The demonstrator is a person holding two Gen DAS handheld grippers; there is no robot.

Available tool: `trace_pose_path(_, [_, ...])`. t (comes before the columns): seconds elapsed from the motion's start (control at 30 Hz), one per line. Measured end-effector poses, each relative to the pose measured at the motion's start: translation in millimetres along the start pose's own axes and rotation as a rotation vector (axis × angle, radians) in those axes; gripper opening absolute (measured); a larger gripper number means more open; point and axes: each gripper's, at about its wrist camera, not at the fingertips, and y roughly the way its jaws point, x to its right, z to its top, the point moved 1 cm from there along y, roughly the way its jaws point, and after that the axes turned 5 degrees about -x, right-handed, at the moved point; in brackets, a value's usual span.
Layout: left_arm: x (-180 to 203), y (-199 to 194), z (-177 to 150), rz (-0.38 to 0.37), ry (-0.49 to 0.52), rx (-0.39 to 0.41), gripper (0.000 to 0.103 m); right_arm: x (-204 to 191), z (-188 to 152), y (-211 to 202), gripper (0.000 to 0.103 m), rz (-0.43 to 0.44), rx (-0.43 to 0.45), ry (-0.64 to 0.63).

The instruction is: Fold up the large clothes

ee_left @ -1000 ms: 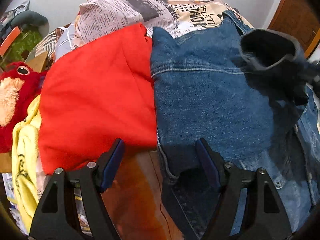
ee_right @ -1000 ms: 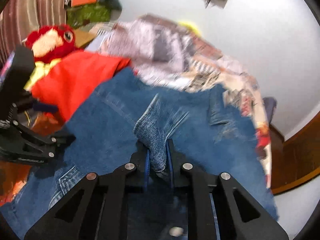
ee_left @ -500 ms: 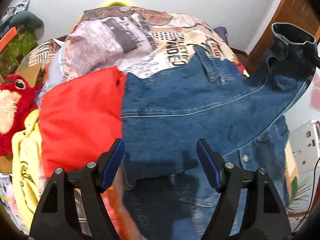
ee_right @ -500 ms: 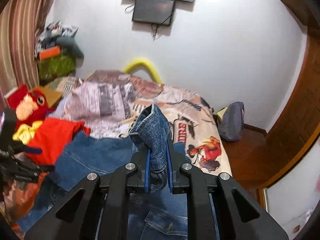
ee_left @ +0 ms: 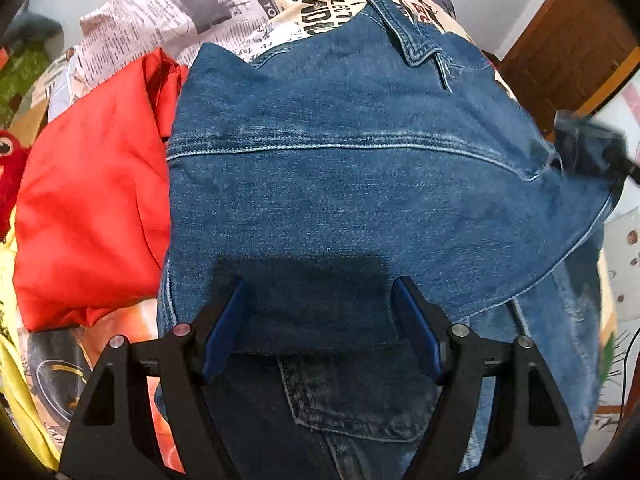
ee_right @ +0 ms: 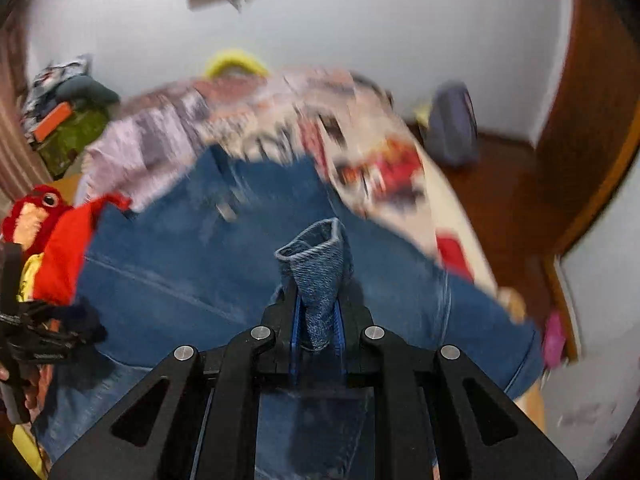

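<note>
A blue denim jacket (ee_left: 360, 184) lies spread across a bed covered by a newspaper-print sheet (ee_left: 192, 4). In the left wrist view the left hand-held gripper (ee_left: 318, 322) hovers low over the jacket's near part with its blue-padded jaws wide apart, holding nothing. This view shows the stitched seam running left to right across the denim and the collar toward the far end, so the jacket's long axis runs from near to far. A crumpled red garment (ee_left: 88, 200) lies touching the jacket's left edge, with yellow cloth (ee_left: 16, 320) nearer on the left. At the right edge, a sleeve end is lifted off the bed, blurred.

The right wrist view, blurred, shows what the left one does not: the right hand-held gripper (ee_right: 317, 320) is clamped tight on the sleeve cuff (ee_right: 316, 264), which stands upright between its pads, its open end pointing up. It also shows a red plush toy (ee_right: 36, 212) at far left, a white wall, and a grey bag (ee_right: 454, 128) on the wooden floor to the right.
</note>
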Motion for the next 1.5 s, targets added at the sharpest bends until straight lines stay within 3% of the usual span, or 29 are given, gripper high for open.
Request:
trace_pose_path(0.23, [2.0,3.9,-6.3,0.037,0.016,0.028,0.086,45.2,-47.5,19.9,0.014,0.027,-0.109,0.127])
trace_pose_path(0.47, [2.3,-5.4,-7.9,0.082,0.006,0.062,0.086,73.9,-71.8,18.7,0.016,0.027,-0.221,0.196])
trace_pose_path(0.63, [13.0,-44.5,-1.0,0.093,0.006,0.157,0.086,93.8,-71.0,-13.1,0.016,0.065,-0.152,0.253])
trace_pose_path(0.73, [20.8,-71.5,10.4,0.071,0.0,0.222,0.086,112.9,-66.1,-33.2,0.031,0.056,-0.098,0.305])
trace_pose_path(0.8, [27.3,-87.6,18.2,0.053,0.001,0.262,0.086,126.3,-63.5,-40.4,0.049,0.051,-0.058,0.339])
trace_pose_path(0.97, [44.4,-99.8,36.6,0.005,0.014,0.303,0.086,165.7,-63.8,-33.6,0.05,0.021,-0.037,0.46])
trace_pose_path(1.23, [77.7,-59.9,45.1,-0.02,0.098,0.243,0.086,228.3,-73.5,31.8,0.05,-0.025,-0.133,0.662])
trace_pose_path(1.3, [83.6,-42.7,45.3,-0.026,0.115,0.209,0.086,238.6,-73.9,45.0,0.05,-0.032,-0.159,0.68])
trace_pose_path(1.4, [86.9,-21.4,45.9,-0.016,0.125,0.166,0.086,252.7,-71.4,62.4,0.05,-0.122,-0.194,0.664])
trace_pose_path(1.47, [86.8,-12.0,44.3,-0.007,0.131,0.151,0.086,263.3,-72.4,68.9,0.049,-0.118,-0.184,0.686])
trace_pose_path(1.5, [86.7,-7.8,44.0,-0.005,0.132,0.143,0.086,268.9,-74.6,71.4,0.043,-0.102,-0.176,0.714])
